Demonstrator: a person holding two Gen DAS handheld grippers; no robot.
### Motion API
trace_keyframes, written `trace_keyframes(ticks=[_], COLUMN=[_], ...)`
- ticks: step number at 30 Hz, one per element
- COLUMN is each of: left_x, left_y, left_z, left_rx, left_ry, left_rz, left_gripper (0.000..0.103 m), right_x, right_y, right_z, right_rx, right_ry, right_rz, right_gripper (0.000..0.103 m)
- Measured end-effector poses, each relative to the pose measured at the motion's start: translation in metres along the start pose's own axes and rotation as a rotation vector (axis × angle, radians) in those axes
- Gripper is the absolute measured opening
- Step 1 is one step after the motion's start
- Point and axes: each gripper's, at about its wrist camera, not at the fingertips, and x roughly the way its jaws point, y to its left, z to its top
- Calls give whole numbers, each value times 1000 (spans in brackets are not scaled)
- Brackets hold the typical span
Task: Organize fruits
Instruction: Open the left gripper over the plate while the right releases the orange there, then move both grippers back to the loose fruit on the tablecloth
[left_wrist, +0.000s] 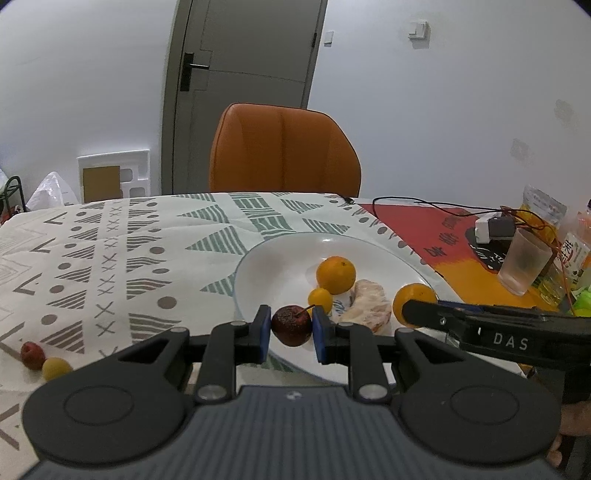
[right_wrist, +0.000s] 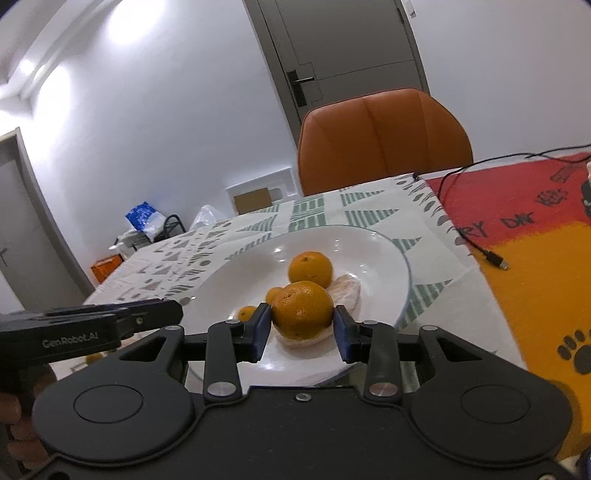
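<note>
My left gripper (left_wrist: 291, 326) is shut on a small dark red fruit (left_wrist: 291, 324) with a stem, over the near rim of the white plate (left_wrist: 266, 269). On the plate lie an orange (left_wrist: 336, 275), a small yellow fruit (left_wrist: 320, 300) and a peeled citrus piece (left_wrist: 371, 308). My right gripper (right_wrist: 303, 321) hangs over the plate's near side with a second orange (right_wrist: 302, 310) between its blue pads. The left pad touches it and a thin gap shows at the right pad. That orange sits against the peeled piece (right_wrist: 345, 288).
A red fruit (left_wrist: 32, 355) and a yellow-green fruit (left_wrist: 55, 368) lie on the patterned cloth at the near left. A frosted cup (left_wrist: 522, 260), packets and a small wired box stand at the right. A cable (right_wrist: 476, 243) trails over the red and orange mat. An orange chair (left_wrist: 284, 151) stands behind the table.
</note>
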Motion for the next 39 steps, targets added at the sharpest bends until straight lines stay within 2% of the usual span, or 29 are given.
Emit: trace_keyframes(ticks=[8,12,20,24,32,36,39], left_x=[6,5,-6,-13,-33,-44,-51], left_y=[-11,-11,5,15,37,45,52], left_z=[1,1,0,-2,-6,-8,-11], left_rx=[21,22,-5,-16,-47,-58,-65], left_ry=[6,6,11,14,-15,-30,-34], left_rz=[-23,-5,43,75,137,166,184], left_gripper=[23,26,28,35,58,68,71], right_x=[-6,-8,-10,-9,-9,-10,-9], right_y=[-5,-3,7,14,32,40,47], right_z=[1,0,-2,-3,-5,-4,-5], right_rx=[8,7,-4,-7,-34,-32,-38], right_ry=[-15,-12,-10,-4,-1,-9,-12], right_rz=[-15,-3,20,29,54,66,76], right_gripper=[42,43,51,52,64,66,72])
